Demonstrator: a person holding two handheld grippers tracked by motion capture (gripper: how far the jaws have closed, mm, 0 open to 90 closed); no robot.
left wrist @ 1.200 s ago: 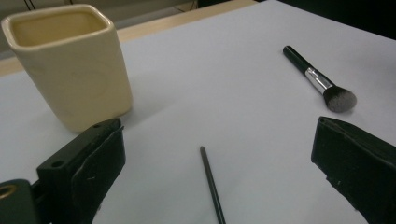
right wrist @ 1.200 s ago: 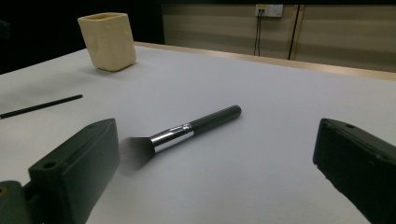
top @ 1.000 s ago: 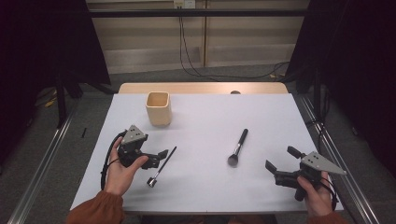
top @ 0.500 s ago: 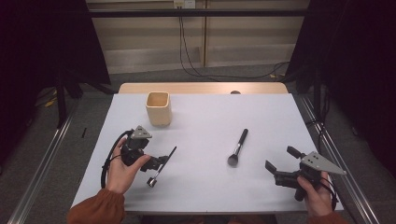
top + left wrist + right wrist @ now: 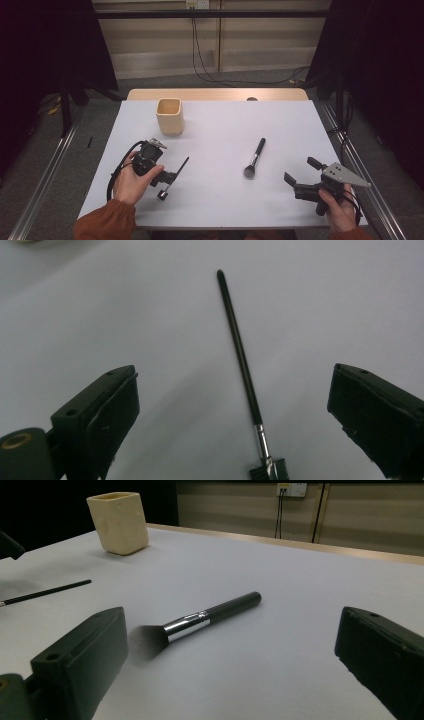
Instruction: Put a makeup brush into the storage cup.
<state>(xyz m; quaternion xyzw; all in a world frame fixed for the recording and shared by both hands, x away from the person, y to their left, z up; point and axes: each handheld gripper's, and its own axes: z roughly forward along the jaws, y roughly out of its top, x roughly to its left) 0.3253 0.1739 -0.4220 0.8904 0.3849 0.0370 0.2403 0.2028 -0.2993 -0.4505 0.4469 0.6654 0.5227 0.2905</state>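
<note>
The left hand-held gripper point(image 5: 172, 176) hovers wide open and empty over the thin brush point(image 5: 242, 358) near the counter's point(image 5: 220, 200) front-left corner. The brush's long axis runs straight away between the jaws (head end nearest the gripper). The right hand-held gripper point(image 5: 300, 177), also open and empty, is well apart.

Light is dim and even, falling from above onto the pale table point(image 5: 225, 195), while the surroundings sink into near black. Soft shadows lie just under the left gripper point(image 5: 172, 176). Close to each lens the 2 jaws blur; the thick brush point(image 5: 195, 621) has hazy bristles.
</note>
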